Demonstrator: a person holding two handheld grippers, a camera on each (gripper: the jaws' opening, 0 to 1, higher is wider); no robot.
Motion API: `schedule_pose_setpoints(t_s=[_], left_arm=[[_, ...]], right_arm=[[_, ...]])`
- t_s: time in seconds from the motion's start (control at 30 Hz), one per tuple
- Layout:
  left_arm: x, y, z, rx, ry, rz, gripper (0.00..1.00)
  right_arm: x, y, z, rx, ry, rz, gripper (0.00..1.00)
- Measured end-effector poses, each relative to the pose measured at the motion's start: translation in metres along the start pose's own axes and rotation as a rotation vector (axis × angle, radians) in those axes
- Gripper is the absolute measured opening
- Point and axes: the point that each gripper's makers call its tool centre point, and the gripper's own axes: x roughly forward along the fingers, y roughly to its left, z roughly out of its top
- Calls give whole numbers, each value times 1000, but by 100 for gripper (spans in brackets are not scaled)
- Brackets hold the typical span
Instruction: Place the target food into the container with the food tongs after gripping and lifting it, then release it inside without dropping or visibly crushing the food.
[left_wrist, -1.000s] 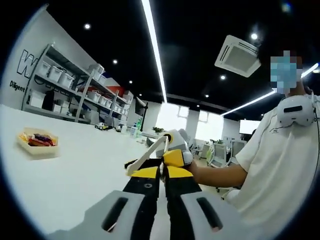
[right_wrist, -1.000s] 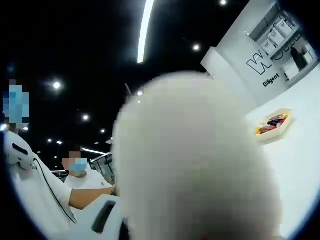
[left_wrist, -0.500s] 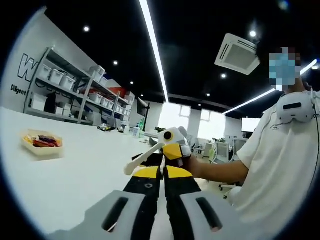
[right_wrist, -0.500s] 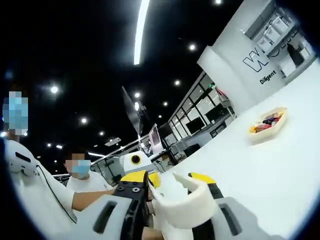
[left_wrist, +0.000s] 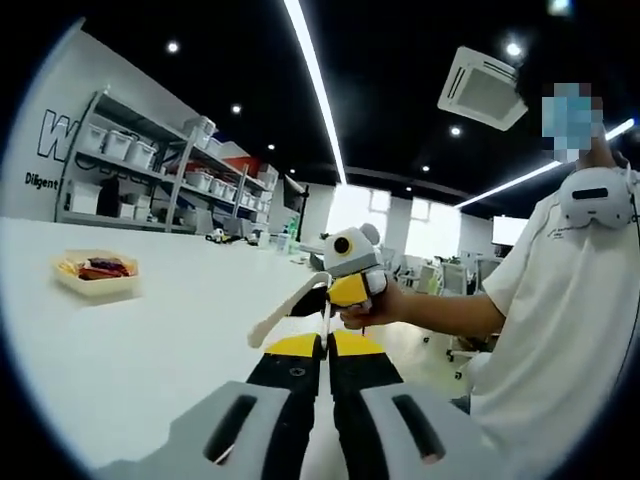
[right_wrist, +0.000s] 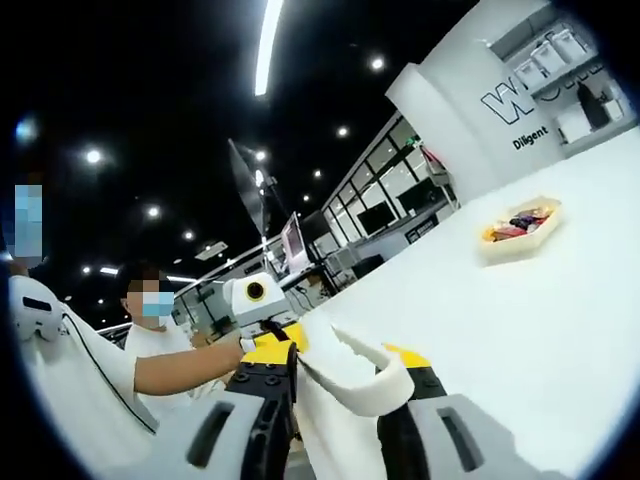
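Note:
A shallow cream container (left_wrist: 97, 272) with red, orange and dark food sits far off on the white table (left_wrist: 150, 350); in the right gripper view the container (right_wrist: 518, 225) lies at the right. My right gripper (right_wrist: 335, 352) is shut on white food tongs (right_wrist: 352, 385), which stand wide between its yellow-tipped jaws. In the left gripper view a hand holds that right gripper (left_wrist: 347, 290) up, the tongs (left_wrist: 285, 312) pointing down-left. My left gripper (left_wrist: 322, 345) has its jaws pressed together with nothing seen between them, and a hand holds this left gripper (right_wrist: 268, 325) close beside the tongs.
Shelving with white bins (left_wrist: 130, 165) runs along the far wall. A person in a white shirt (left_wrist: 560, 320) stands at the right, close to the table edge. Broad bare tabletop lies between the grippers and the container.
A white blur that covered the right gripper view a second ago has drawn back and now shows as the tongs between the jaws. The right gripper has risen slightly.

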Motion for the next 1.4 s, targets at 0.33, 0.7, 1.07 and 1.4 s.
schedule_pose_setpoints(t_s=[0.33,0.7,1.07,1.4], left_arm=[[-8,7,-7,43,40,35,2],[-16,22,-32,68,133,56,2],[-18,30,-44,125,217,42,2],[-17,37,-50,134,262,43,2]], right_arm=[[1,-7,-8,-7,42,-17,22],[-6,-39,-37,-105,189,-161,12],[-10,-53,-46,-88,211,-214,2],[-15,-67,-50,-146,236,-273,6]])
